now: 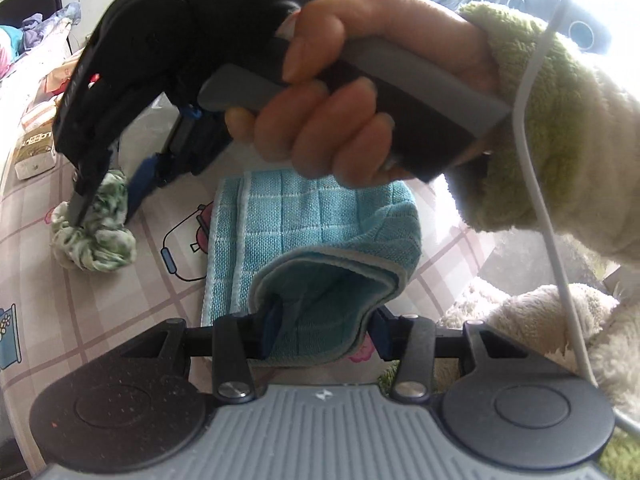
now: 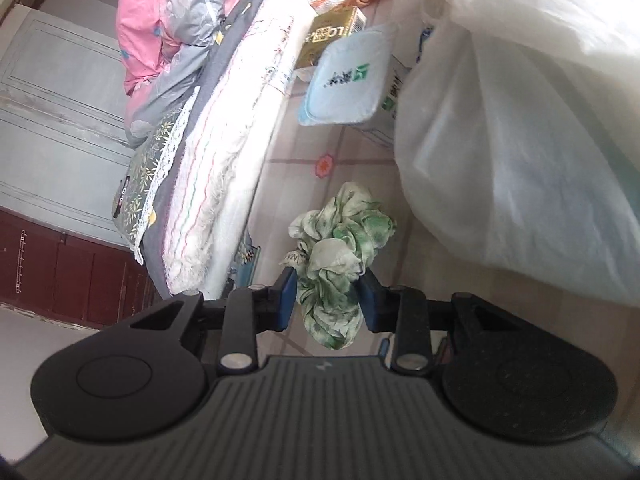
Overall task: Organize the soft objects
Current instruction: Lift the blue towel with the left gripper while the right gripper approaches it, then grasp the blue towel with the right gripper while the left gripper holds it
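Observation:
A folded blue checked towel (image 1: 296, 224) lies on the patterned tablecloth (image 1: 80, 300). My left gripper (image 1: 324, 328) stands around its near folded edge, one blue finger inside the fold; whether it pinches the cloth is unclear. A green-and-white scrunchie (image 2: 340, 256) sits between the blue pads of my right gripper (image 2: 328, 300), which is shut on it. In the left wrist view the right gripper (image 1: 104, 196) reaches down onto the scrunchie (image 1: 96, 240) left of the towel.
A large white plastic bag (image 2: 520, 140) fills the right. A pale blue pouch (image 2: 348, 80) and a yellow box (image 2: 332, 36) lie beyond the scrunchie. Bedding (image 2: 208, 168) runs along the left. A white box (image 1: 34, 148) sits at the table's left.

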The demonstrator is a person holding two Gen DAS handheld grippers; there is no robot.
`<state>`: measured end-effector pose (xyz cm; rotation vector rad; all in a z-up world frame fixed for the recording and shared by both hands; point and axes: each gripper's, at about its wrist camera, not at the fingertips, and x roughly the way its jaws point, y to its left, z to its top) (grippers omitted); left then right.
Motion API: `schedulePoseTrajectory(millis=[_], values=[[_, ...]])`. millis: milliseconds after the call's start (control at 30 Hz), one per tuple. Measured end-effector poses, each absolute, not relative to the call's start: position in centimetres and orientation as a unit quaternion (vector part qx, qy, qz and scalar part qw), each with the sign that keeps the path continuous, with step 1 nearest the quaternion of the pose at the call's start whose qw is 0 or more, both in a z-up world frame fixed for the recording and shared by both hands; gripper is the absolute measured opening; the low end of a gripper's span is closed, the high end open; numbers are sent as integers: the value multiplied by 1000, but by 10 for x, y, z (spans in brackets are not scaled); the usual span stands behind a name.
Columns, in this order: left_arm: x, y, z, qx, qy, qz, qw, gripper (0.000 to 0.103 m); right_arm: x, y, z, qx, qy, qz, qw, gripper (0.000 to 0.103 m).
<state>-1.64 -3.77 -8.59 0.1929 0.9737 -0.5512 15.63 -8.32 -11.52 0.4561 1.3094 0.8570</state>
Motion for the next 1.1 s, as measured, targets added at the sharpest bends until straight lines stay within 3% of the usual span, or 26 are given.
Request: schedulePoseTrajectory(millis=[133, 333, 500, 700, 1100], values=[[-18, -36, -87, 87, 459, -257, 846, 45, 150, -95, -92, 192, 558, 395, 704, 44], [-24, -37, -83, 97, 450, -248, 852, 17, 114, -169, -62, 230, 525, 387, 722, 44], [-31, -53, -78, 145, 428, -233, 861, 9, 74, -233, -85, 283, 538, 330, 722, 40], [-29, -71, -61, 188, 407, -228, 864, 7, 49, -269, -138, 338, 566, 288, 695, 30], [20, -103, -69, 240, 398, -262, 846, 8, 53, -281, -153, 365, 560, 308, 677, 27]])
